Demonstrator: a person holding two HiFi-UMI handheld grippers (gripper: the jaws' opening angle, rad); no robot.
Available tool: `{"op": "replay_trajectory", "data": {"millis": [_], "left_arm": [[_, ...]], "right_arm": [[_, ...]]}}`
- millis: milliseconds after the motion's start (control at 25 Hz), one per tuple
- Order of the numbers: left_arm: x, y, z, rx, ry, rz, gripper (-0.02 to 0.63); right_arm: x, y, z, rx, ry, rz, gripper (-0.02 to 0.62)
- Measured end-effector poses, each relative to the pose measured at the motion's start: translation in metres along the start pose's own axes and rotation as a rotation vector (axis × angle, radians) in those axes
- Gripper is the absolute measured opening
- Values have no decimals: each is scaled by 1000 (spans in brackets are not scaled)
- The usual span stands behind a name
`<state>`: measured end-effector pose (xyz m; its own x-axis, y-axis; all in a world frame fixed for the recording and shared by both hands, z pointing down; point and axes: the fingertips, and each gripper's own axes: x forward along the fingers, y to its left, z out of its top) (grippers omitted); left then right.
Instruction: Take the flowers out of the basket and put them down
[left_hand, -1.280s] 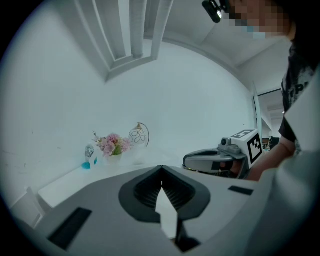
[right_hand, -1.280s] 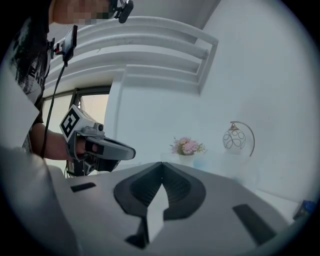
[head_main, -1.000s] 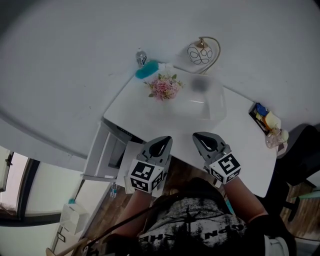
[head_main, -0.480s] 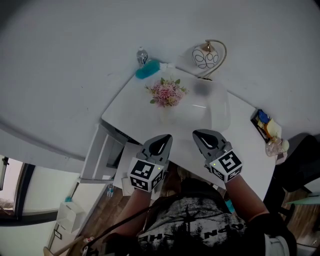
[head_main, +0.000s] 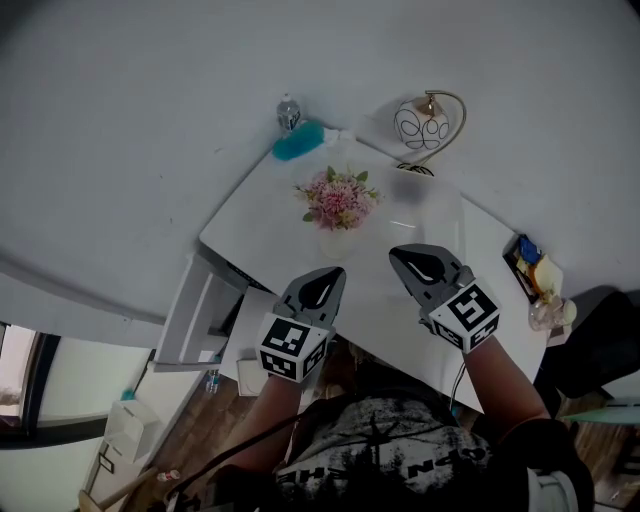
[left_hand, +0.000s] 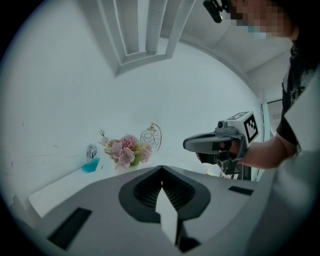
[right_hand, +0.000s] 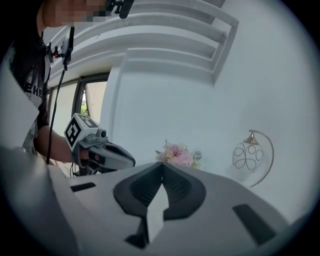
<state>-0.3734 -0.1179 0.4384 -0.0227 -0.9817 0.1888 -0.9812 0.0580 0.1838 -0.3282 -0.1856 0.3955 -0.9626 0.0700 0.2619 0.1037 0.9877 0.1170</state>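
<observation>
Over the near edge of the white table (head_main: 262, 222), both grippers hang closed and empty, apart from the flowers.
Left gripper (head_main: 320, 292) and right gripper (head_main: 422, 266) sit side by side, each with its jaws pressed together and nothing between them, as each gripper view shows. The pink flowers (head_main: 338, 199) stand upright in their pale basket (head_main: 336, 241) on the table, at about twelve o'clock from the left gripper and eleven o'clock from the right one, well apart from both. From the flowers, a round lamp (head_main: 424, 124) on a curved gold stand is at one o'clock. A teal object (head_main: 297, 142) lies at eleven o'clock, and a small bottle (head_main: 289, 112) stands just beyond it at the table's far corner. A tray of small items (head_main: 525, 255) lies at three o'clock, by the table's right edge.
</observation>
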Motion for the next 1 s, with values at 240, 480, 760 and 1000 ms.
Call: {"op": "replay_trajectory", "data": {"millis": [240,480,760,1000], "left_arm": [[10,14,0,-18,4,9,13],[17,28,-1,-31,9,27,14],[19,41,-8,-57,17,51,14],[21,50,-13,-86,5,68,14]], "right_arm": [[23,-31,2,-30,52,27,15],[49,-50,-13,-85,126,93,15],[81,-50,-52,-77,218,210,17],[105,-52,-82,-9,242,268,54]]}}
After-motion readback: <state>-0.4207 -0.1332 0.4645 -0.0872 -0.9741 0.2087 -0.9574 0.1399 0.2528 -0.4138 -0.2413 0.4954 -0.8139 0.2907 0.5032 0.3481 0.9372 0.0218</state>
